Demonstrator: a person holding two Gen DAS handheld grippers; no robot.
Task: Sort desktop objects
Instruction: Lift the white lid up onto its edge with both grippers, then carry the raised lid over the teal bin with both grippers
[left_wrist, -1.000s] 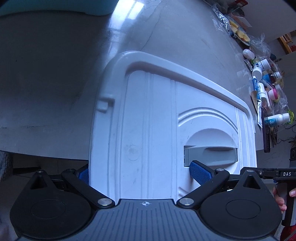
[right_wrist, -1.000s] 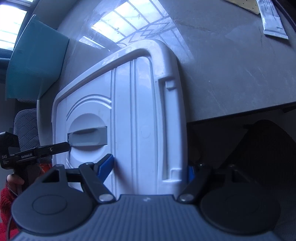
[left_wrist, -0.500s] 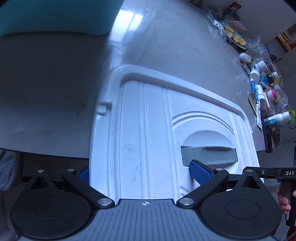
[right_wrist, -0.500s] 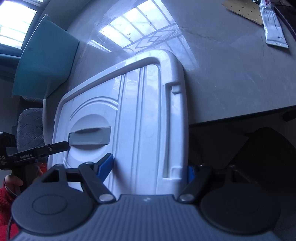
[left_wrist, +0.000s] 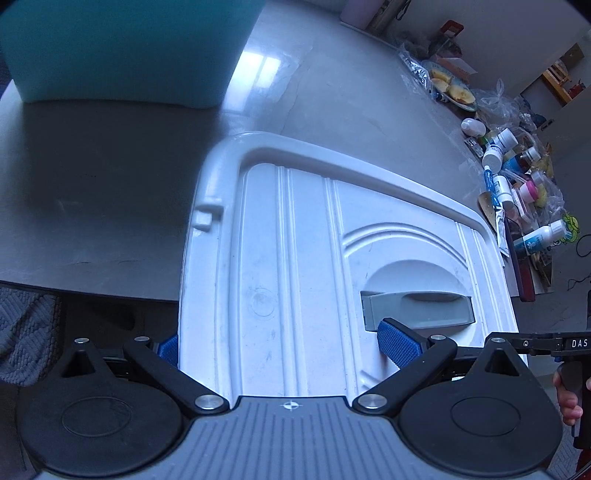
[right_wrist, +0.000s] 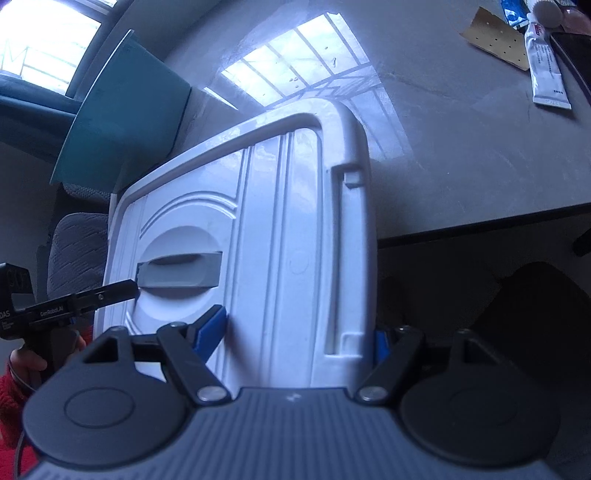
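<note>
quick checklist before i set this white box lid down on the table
1. Left gripper clamped on the white lid: ok, one blue pad sits on top, the other under the edge.
2. Right gripper clamped on the lid: ok, same grip on the other end.
3. Lid over the table: not ok, the near part hangs past the table edge.
4. Landing spot beyond the lid free: ok, the teal box stands farther back.
5. Clutter of bottles clear of the lid: ok, apart to the side.
6. What is under the lid: cannot tell.
</note>
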